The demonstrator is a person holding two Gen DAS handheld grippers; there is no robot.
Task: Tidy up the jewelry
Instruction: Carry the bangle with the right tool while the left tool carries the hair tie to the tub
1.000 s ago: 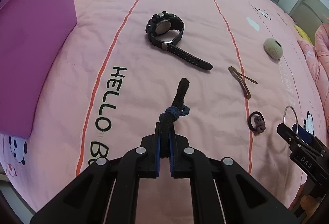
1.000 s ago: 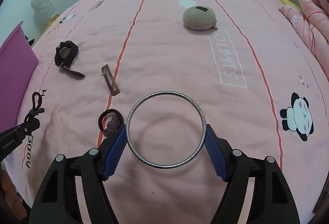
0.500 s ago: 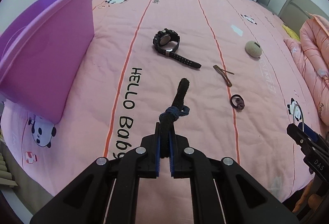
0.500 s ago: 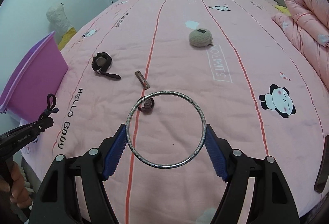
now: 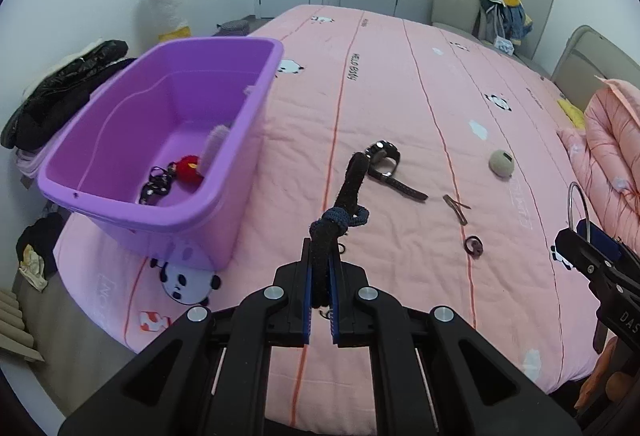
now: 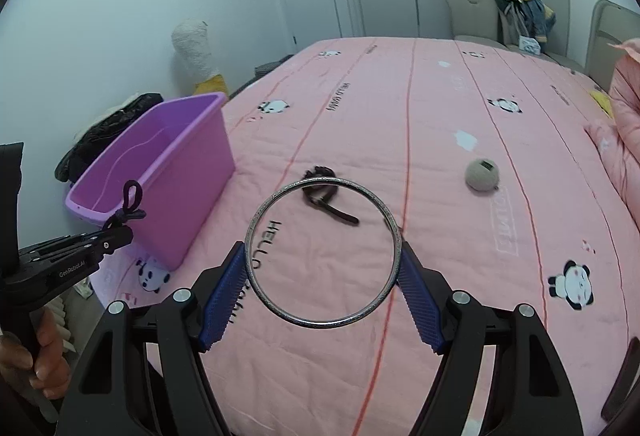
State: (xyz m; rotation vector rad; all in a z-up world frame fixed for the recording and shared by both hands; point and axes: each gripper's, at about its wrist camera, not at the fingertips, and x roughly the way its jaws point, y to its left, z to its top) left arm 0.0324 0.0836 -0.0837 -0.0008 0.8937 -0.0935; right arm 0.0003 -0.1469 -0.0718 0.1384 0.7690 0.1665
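The left gripper is clamping its jaws narrowly on a dark knotted hair tie, whose loop is standing up above the fingertips. In the right wrist view this gripper is sitting at the left edge, with the tie rising in front of the purple bin, and a hand is gripping its handle below.

The right gripper is holding a silver bangle across wide-set jaws, 1 blue pad pressing on each side of the ring. In the left wrist view the same gripper is showing at the right edge, with the bangle seen edge-on.

The purple bin is standing on the left side of the pink bedspread, close to the near-left corner. Inside it, 1 red item and 1 small dark item are lying on the floor of the bin, with a pale fuzzy piece leaning against the right wall.

The following items are lying on the bedspread, well apart from the bin:
- 1 black watch, near the middle
- 1 brown hair clip, to the right of the watch strap
- 1 small dark hair tie, nearer than the clip
- 1 round beige pouch, further right

A white plush toy is standing against the far-left wall.
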